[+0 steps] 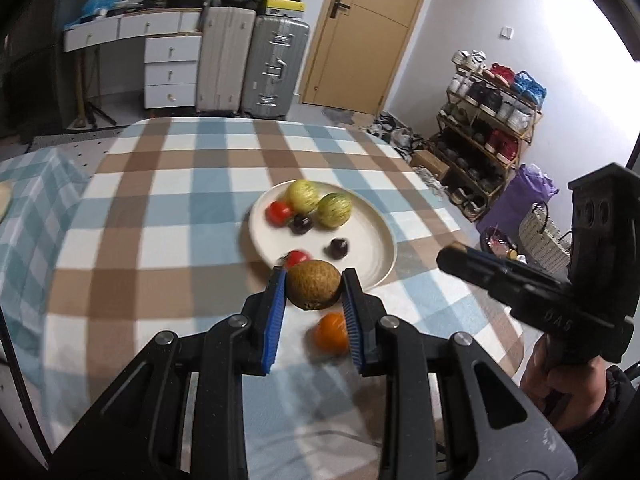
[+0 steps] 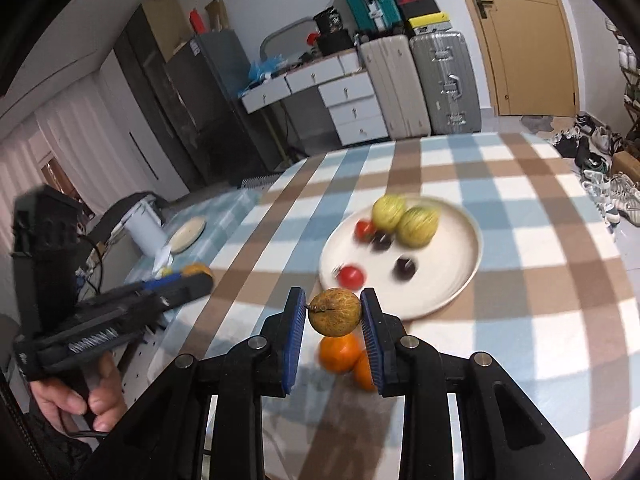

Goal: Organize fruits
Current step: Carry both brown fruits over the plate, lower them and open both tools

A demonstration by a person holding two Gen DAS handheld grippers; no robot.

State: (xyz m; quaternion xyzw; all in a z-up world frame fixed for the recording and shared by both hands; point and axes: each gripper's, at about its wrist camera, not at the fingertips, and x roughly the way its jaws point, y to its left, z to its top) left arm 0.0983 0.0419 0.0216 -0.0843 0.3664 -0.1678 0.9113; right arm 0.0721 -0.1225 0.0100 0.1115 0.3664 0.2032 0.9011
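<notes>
Two rough brown fruits sit clamped, one per claw: your left gripper point(image 1: 315, 274) pinches the round brown fruit point(image 1: 314, 286) over the near rim of the smooth cream plate point(image 1: 368, 236); your right gripper point(image 2: 333, 296) pinches the stemmed brown fruit point(image 2: 335, 314) just short of that rim, above glossy oranges point(image 2: 338, 352); the checked cloth point(image 1: 160, 200) stretches beyond the plate to the table's far edge.

tablecloth point(image 1: 168, 200) blue-brown-white check | plate point(image 1: 372, 240) cream | kiwi point(image 1: 314, 283) brown
</notes>
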